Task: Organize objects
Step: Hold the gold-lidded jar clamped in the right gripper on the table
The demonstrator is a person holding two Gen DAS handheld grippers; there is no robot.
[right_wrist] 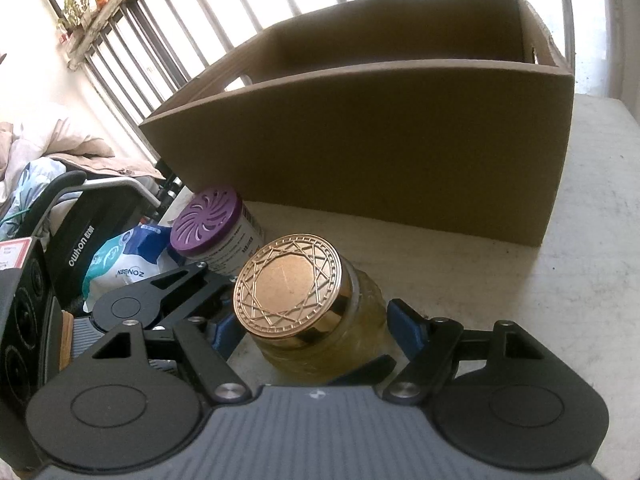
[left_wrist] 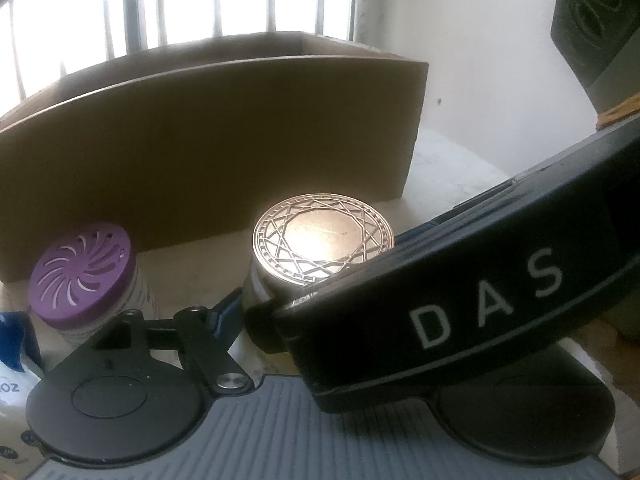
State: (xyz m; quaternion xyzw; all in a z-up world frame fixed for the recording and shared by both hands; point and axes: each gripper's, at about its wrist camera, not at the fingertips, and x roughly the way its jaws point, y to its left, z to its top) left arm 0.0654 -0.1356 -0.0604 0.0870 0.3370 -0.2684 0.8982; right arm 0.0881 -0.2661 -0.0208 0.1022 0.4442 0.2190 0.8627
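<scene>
Right tongs (right_wrist: 316, 324) sit apart around the gold-lidded jar (right_wrist: 304, 304) on the counter (right_wrist: 580, 240), near the cardboard box (right_wrist: 360, 152). Left tongs' state: cannot tell. Next: clamp, lift, into box.

Upright gold-lidded glass jar (right_wrist: 316, 320) and purple-lidded canister (right_wrist: 220, 236) before open cardboard box (right_wrist: 360, 148).

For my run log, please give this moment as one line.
right gripper: around gold-lid jar, contact unclear | left gripper: beside jar | cardboard box: behind | purple-lid container: untouched
</scene>
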